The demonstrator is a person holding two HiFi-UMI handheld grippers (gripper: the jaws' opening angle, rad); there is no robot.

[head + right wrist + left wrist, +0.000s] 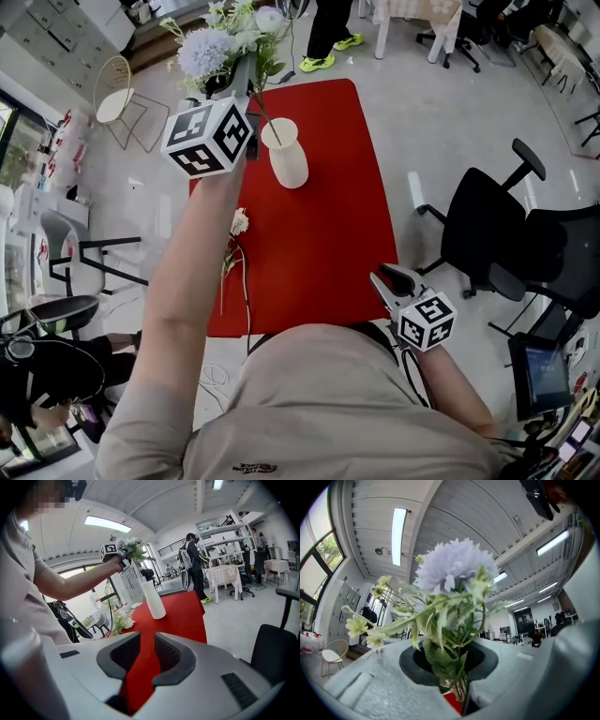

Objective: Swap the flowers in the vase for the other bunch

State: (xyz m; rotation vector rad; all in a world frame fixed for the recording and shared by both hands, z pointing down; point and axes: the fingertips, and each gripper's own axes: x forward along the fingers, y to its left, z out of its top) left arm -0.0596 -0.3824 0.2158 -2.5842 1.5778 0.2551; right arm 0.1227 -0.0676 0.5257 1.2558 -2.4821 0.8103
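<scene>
My left gripper (246,81) is shut on the stems of a bunch with a pale lilac pompom flower (204,52) and green leaves, held high over the far end of the red table (328,234). One thin stem (263,116) hangs down to the mouth of the white vase (286,155); I cannot tell if it is inside. In the left gripper view the leafy stems (457,679) sit pinched between the jaws. Another bunch with white blooms (239,223) lies on the table's left edge. My right gripper (392,284) stands open and empty at the near right corner, pointing toward the vase (153,600).
Black office chairs (487,230) stand right of the table, and a white wire chair (116,89) stands at the far left. A person (328,33) stands beyond the table's far end. A tablet (544,375) sits at the lower right. Dark gear lies on the floor at the left.
</scene>
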